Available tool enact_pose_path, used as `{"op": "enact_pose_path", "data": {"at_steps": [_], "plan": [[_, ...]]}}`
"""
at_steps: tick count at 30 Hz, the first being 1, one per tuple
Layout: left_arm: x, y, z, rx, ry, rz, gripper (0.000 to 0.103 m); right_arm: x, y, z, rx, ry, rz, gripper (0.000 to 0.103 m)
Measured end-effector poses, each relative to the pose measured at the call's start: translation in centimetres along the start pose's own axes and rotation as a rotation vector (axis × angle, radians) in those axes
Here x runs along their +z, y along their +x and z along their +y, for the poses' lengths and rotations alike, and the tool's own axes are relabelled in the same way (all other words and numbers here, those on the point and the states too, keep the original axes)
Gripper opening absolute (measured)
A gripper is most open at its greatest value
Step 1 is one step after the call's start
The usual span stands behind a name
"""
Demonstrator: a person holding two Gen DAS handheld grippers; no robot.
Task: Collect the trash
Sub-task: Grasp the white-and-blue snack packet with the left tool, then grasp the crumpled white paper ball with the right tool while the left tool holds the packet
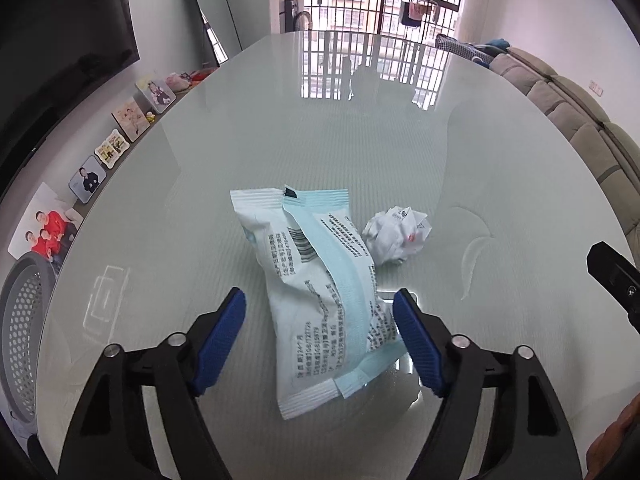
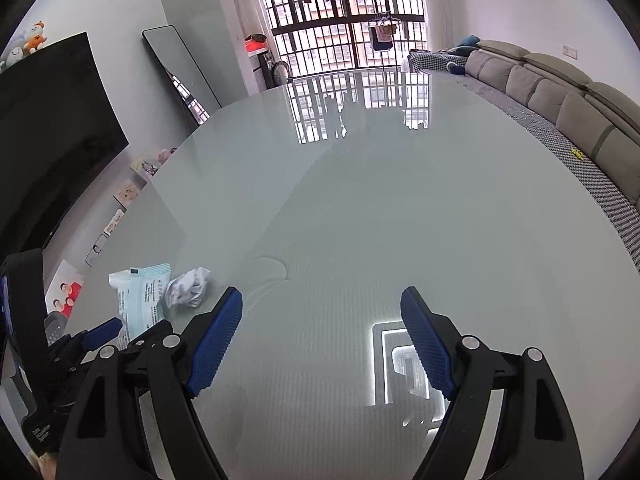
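A white and light-blue wrapper [image 1: 320, 292] lies on the glass table [image 1: 360, 140]. My left gripper [image 1: 320, 300] is open, with its blue pads on either side of the wrapper's near half; the right pad touches its edge. A crumpled white paper ball [image 1: 396, 236] lies just right of the wrapper. In the right wrist view, the wrapper [image 2: 140, 296] and paper ball [image 2: 188, 286] sit at the left, with the left gripper [image 2: 108, 328] over them. My right gripper [image 2: 322, 296] is open and empty above bare glass.
A grey perforated bin [image 1: 24, 336] stands off the table's left edge. Photo frames [image 1: 88, 184] line a ledge at the left. A grey sofa [image 2: 560, 96] runs along the right. A dark TV [image 2: 52, 128] hangs on the left wall.
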State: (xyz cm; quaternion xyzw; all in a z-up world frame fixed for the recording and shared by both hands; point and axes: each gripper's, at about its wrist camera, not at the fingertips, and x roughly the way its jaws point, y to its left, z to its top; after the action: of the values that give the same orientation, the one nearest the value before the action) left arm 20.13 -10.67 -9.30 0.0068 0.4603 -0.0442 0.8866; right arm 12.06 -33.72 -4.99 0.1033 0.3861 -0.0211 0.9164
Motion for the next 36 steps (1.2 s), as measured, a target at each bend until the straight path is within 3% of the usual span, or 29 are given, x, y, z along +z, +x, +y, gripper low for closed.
{"op": "enact_pose_path", "data": {"at_steps": [1, 5, 13, 21, 36], "plan": [[-0.1, 0.0, 0.0, -0.003, 0.002, 0.002, 0.061, -0.1, 0.0, 0.2, 0.001, -0.009, 0.000, 0.078], [-0.5, -0.3, 0.2, -0.004, 0.006, -0.005, 0.056, -0.3, 0.1, 0.7, 0.008, -0.028, 0.006, 0.078], [-1.7, -3.0, 2.6, 0.051, 0.005, -0.051, 0.056, -0.8, 1.2, 2.7, 0.077, -0.075, 0.037, 0.078], [-4.0, -5.9, 7.1, 0.101, -0.040, -0.072, 0.056, -1.6, 4.7, 6.9, 0.147, -0.133, 0.137, 0.078], [-4.9, -9.3, 11.9, 0.164, -0.090, -0.139, 0.056, 0.0, 9.9, 13.2, 0.007, -0.249, 0.162, 0.077]]}}
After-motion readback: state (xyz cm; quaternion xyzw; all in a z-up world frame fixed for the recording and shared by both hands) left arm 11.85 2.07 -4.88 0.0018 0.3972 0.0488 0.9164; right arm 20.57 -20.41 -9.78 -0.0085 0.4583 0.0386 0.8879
